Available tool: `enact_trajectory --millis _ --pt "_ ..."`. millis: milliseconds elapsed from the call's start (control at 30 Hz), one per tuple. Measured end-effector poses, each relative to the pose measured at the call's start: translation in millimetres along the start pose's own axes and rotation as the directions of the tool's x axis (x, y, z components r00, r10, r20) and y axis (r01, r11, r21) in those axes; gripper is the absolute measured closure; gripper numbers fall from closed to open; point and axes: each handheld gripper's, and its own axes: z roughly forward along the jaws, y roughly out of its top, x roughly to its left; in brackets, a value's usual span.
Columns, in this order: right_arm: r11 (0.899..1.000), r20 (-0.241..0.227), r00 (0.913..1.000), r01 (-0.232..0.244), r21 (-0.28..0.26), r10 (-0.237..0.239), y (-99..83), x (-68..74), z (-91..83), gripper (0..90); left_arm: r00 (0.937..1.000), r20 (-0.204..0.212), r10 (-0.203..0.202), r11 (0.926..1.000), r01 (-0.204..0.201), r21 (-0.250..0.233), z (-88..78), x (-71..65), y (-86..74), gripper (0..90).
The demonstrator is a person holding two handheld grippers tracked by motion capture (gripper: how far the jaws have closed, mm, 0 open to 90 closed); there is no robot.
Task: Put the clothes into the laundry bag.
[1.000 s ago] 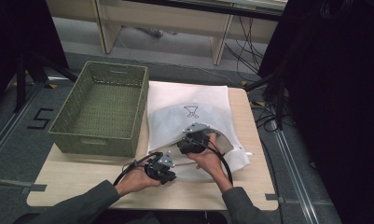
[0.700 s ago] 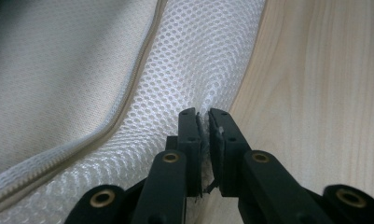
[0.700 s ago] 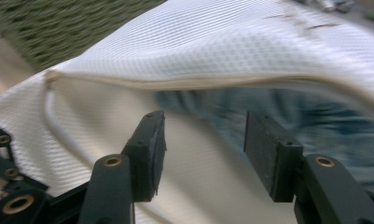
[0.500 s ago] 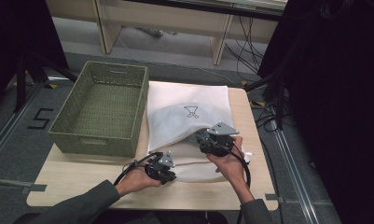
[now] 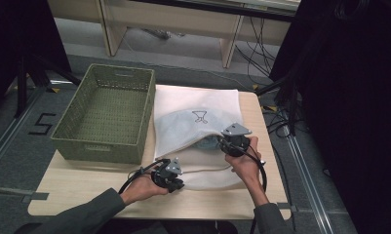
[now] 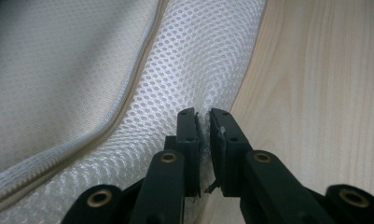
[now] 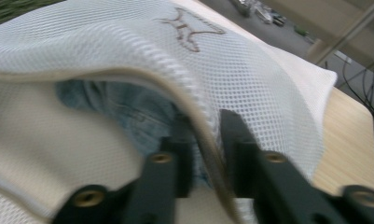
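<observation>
At the left side of the desk (image 5: pixel 76 187) stands the green woven basket (image 5: pixel 105 114), its long side just beside the white mesh laundry bag (image 5: pixel 195 119), which lies flat over the middle and right of the desk and reaches the far edge. My left gripper (image 5: pixel 172 179) sits at the bag's near edge, close to the desk's front edge. Its jaws are pressed almost together, pinching a small fold of the bag's mesh right where the mesh meets the bare wood. The bag's zipper (image 6: pixel 105 122) runs past to the left of my jaws. Farther right, my right gripper (image 5: pixel 227 144) has just been closing its jaws, and now they clamp the raised upper lip of the bag's opening, mesh and zipper edge between them. Inside the opening lies blue denim cloth (image 7: pixel 128 116).
</observation>
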Motion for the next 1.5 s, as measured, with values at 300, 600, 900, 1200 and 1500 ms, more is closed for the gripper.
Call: enact_trajectory --millis 300,600,900,1200,1500 --pt "0.952 -0.138 0.9878 0.109 0.287 -0.071 -36.4 34.0 39.6 86.5 0.9999 -0.003 -0.013 0.9999 0.013 -0.006 0.1 -0.4 -0.7 80.8" --pt "0.98 -0.103 0.992 0.091 0.179 -0.073 -33.4 40.9 27.8 61.8 0.9998 -0.004 -0.021 0.9998 0.021 -0.006 0.1 -1.9 -0.4 79.0" --pt "0.971 -0.155 0.9712 0.201 0.132 -0.18 -21.4 65.9 21.1 88.0 0.9996 -0.005 -0.027 0.9996 0.027 -0.004 0.5 -2.4 -0.7 78.9" --pt "0.955 -0.203 0.9709 0.175 0.239 -0.128 -38.0 66.3 53.8 85.0 0.9994 -0.002 -0.034 0.9994 0.034 -0.007 0.2 -2.7 -0.7 78.5" --pt "0.984 -0.25 0.9663 -0.015 0.18 0.061 -34.9 58.5 30.8 56.3 0.9954 0.041 -0.086 0.9924 0.089 -0.085 -25.7 -7.1 3.7 60.6"
